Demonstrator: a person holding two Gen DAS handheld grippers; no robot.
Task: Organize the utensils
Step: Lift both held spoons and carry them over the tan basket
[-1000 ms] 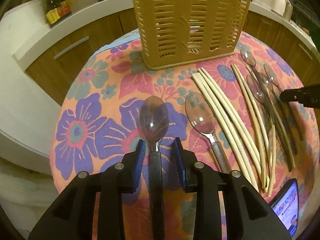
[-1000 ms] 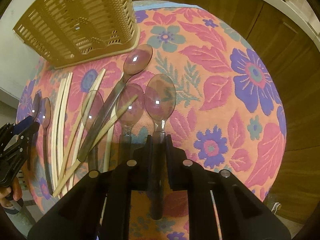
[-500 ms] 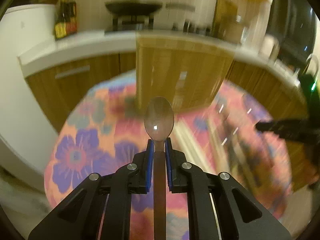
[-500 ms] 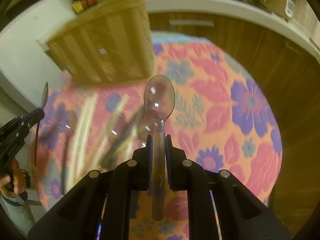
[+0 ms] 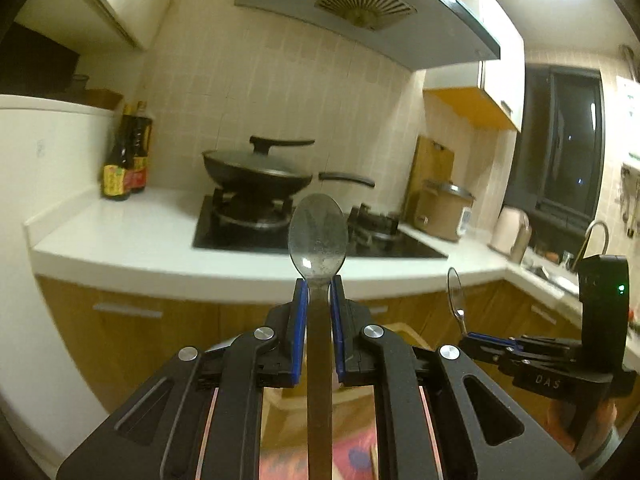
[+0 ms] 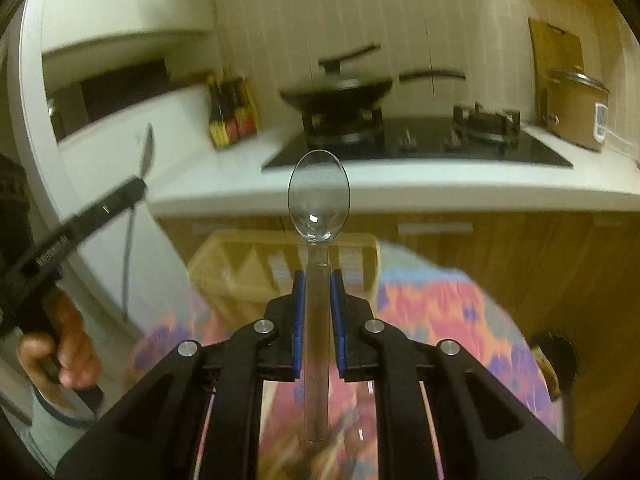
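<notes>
My left gripper is shut on a metal spoon, bowl up, held high above the table. My right gripper is shut on a clear spoon, bowl up, lifted above the flowered tablecloth. The tan slatted utensil basket stands behind the right spoon, blurred; its rim shows low in the left wrist view. The right gripper with its spoon shows at the right of the left wrist view. The left gripper with its spoon shows at the left of the right wrist view.
Behind the table runs a white counter with a hob and a lidded black wok, sauce bottles and a rice cooker. Wooden cabinet fronts stand close behind the table. The other utensils on the table are out of view.
Both grippers have lifted their spoons off the table and tilted up, so the views now face the kitchen counter. The left gripper closed on its spoon a second ago.
</notes>
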